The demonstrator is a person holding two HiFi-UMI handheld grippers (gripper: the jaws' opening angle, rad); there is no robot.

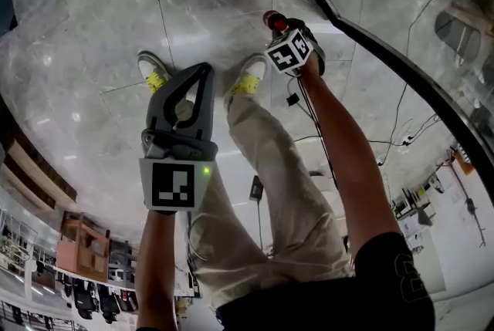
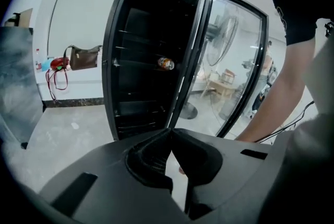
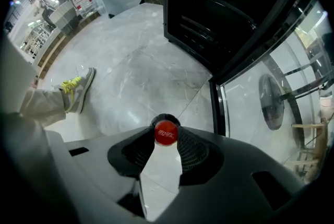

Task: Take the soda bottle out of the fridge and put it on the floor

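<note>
Currently, the right tongs point straight down over the floor and are clenched on the soda bottle. In the right gripper view the bottle is seen from above: its red cap sits exactly between the two tips, with both ribbed pads closing in on it from either side, and the body hangs below, hidden by the cap. In the head view the red cap shows just beyond the marker cube, close to the shoe with yellow laces and near the lower edge of the open glass door. Cannot tell whether the bottle's base touches the floor. The bottle is outside the fridge, whose dark shelves lie well apart from it. The left tongs are clenched on nothing: the tips meet in a point, with only floor seen through the gap behind them. In the head view the left tongs hang over the floor between the two shoes, well apart from the bottle. The left gripper view faces the open fridge, where a small bottle lies on a shelf. A brown bag hangs by the wall beside the fridge.
</note>
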